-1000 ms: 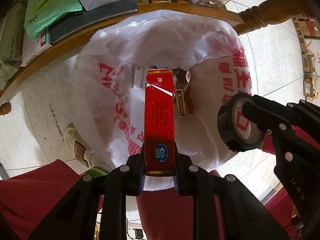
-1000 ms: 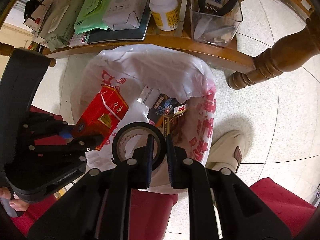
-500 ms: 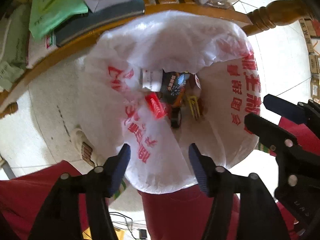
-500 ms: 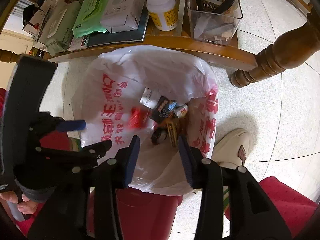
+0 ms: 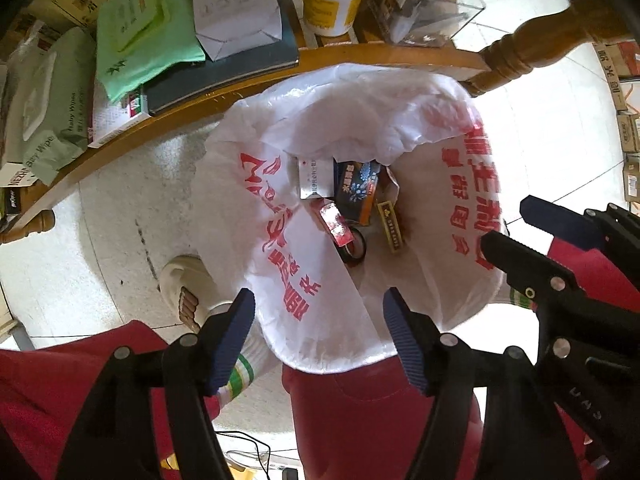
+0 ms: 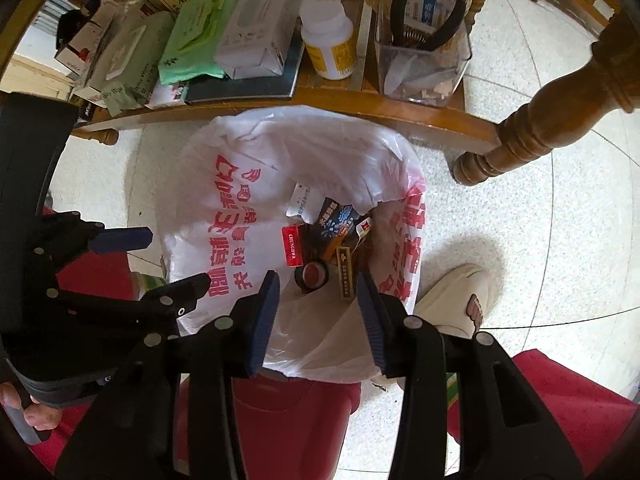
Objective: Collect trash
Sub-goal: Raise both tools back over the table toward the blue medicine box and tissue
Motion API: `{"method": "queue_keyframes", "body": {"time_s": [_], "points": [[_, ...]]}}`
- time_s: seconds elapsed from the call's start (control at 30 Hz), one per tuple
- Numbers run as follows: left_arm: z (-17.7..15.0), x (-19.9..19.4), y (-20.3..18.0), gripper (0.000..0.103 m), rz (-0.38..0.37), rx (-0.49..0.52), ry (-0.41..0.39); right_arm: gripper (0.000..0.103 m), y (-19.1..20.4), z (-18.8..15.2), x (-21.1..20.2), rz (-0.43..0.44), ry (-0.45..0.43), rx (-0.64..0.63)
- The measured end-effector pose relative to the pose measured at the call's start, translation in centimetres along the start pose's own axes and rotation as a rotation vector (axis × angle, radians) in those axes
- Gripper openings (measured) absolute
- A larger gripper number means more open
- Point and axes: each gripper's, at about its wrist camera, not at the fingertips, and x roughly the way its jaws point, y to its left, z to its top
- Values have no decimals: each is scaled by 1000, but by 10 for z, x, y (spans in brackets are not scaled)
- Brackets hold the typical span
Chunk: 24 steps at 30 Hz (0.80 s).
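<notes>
A red bin lined with a white bag [image 5: 280,280] [image 6: 224,240] printed in red stands below both grippers. Inside lie a red carton [image 5: 336,226] [image 6: 292,246], a black tape roll [image 5: 356,246] [image 6: 314,276] and several small packets. My left gripper [image 5: 316,304] [image 6: 176,258] hangs over the bag's near rim. Its jaws are opening, with nothing between them. My right gripper [image 6: 317,284] [image 5: 512,220] hovers over the bag too. Its jaws are opening as well and hold nothing.
A low wooden shelf [image 6: 360,100] behind the bin carries wipes packs, a white box, a white bottle [image 6: 330,48] and a clear container [image 6: 424,64]. A turned table leg [image 6: 532,132] stands at the right. Cream slippers [image 6: 456,296] [image 5: 180,288] and a red mat flank the bin.
Both grippers opened and rose a little. The red carton dropped from the left gripper and the tape roll from the right one. Both now lie in the bag.
</notes>
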Motion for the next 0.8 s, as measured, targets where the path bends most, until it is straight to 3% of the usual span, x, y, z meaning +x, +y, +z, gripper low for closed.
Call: {"method": "queue_keyframes", "body": {"time_s": [0.2,0.37,0.47,0.57,0.67,0.8], "points": [[-24,-42,-3,70,2,5,-60,65,2,-15,-51,65,-95,5],[-49,-120,-1,70,-7,0,-199,76,8,-31,-135,99,-272,-40],[-57,-176,3,72,-18,-7,-278,88,15,-35,-195,17,-404,-97],[-55,-238,11,79,5,-34,-371,93,19,-28,-252,-95,-497,-188],[-49,-292,19,89,30,-65,-446,93,18,-14,-298,-81,-523,-276],[-31,-356,29,93,101,-96,-511,96,21,16,-349,-31,-510,-348]]}}
